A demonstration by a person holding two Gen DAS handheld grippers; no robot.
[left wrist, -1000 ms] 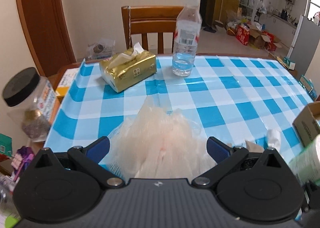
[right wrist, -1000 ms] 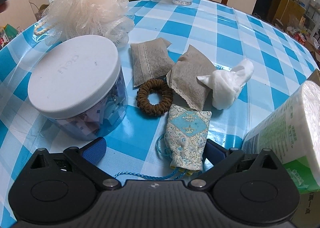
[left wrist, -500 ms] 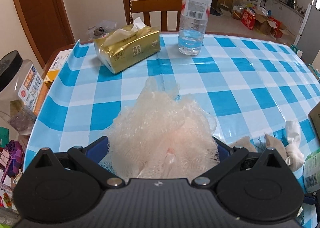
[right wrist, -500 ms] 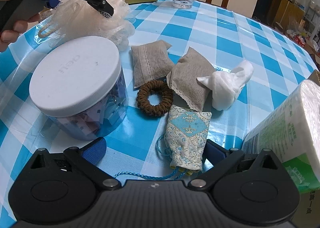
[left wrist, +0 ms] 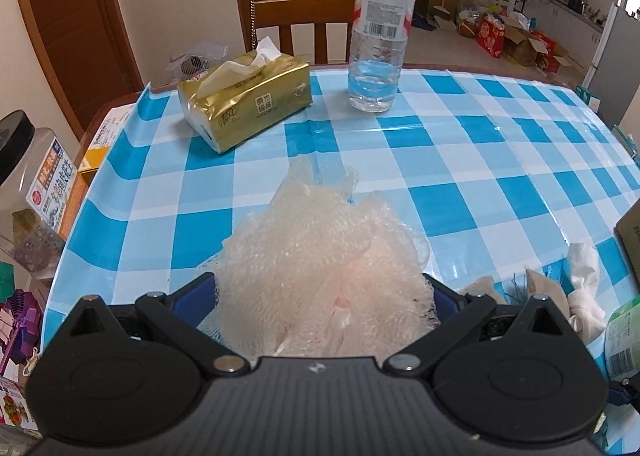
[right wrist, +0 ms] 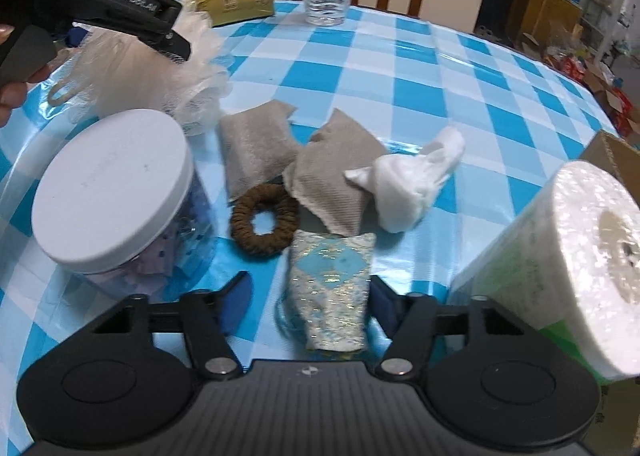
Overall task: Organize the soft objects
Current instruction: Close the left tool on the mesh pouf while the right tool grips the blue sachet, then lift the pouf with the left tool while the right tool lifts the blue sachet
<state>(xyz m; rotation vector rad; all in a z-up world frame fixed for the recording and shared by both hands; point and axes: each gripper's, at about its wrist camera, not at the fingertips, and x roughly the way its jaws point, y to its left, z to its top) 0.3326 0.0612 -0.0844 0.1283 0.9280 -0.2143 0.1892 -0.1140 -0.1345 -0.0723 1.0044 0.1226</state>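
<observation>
Jaws closing — brocade pouch between

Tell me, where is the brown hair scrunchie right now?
In the right wrist view, the brown scrunchie lies on the tablecloth between the white-lidded jar and the embroidered pouch.

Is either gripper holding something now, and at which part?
The left gripper clasps the mesh bath sponge by its near bulk. The right gripper straddles the brocade pouch, jaws just closing, not yet gripping.
</observation>
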